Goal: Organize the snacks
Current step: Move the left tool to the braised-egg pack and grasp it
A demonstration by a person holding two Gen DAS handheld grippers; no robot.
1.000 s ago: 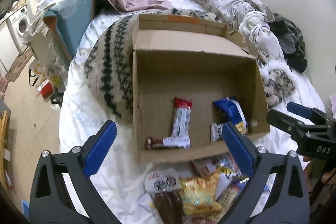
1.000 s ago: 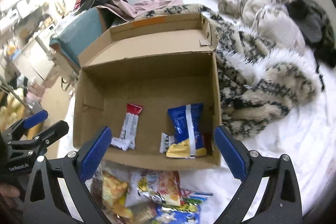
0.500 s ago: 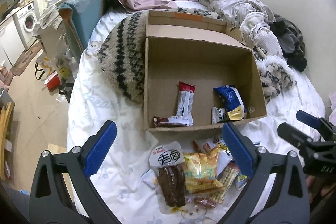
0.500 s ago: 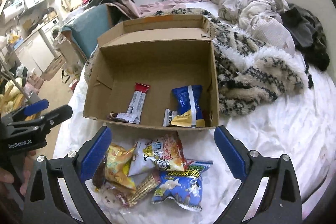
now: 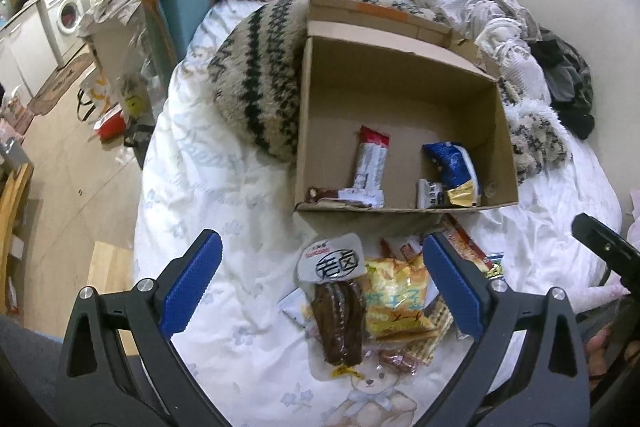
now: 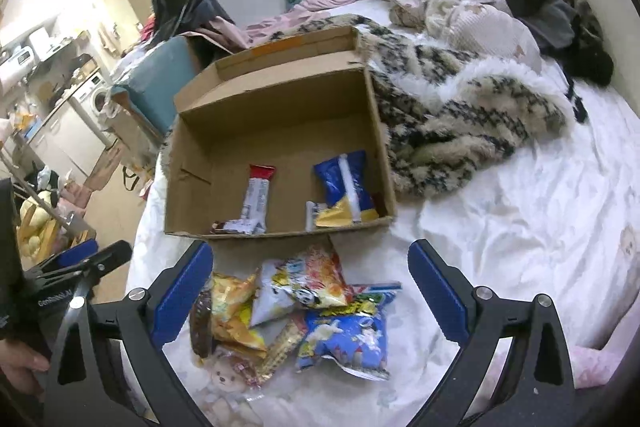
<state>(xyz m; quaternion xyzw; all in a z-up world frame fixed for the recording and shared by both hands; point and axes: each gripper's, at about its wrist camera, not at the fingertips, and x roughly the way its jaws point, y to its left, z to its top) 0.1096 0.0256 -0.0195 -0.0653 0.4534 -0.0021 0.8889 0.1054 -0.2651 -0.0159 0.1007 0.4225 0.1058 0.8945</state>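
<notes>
Both your left claw (image 5: 320, 277) and right claw (image 6: 310, 285) hang wide open, empty, above the snack pile (image 6: 296, 311) on the bed (image 6: 500, 247). The packets look light, crinkly and slippery, so pinch a sealed edge.

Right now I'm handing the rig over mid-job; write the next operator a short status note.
Left tool: open, empty, above the loose pile.
Right tool: open, empty, above the same pile.
Cardboard box sits open on the bed.
Done: in the box are a red-and-white bar, a blue bag and two small packets by the near wall.
Left: the snack pile on the sheet in front of the box, including a blue bag and a brown vacuum pack, all ungrasped.
</notes>
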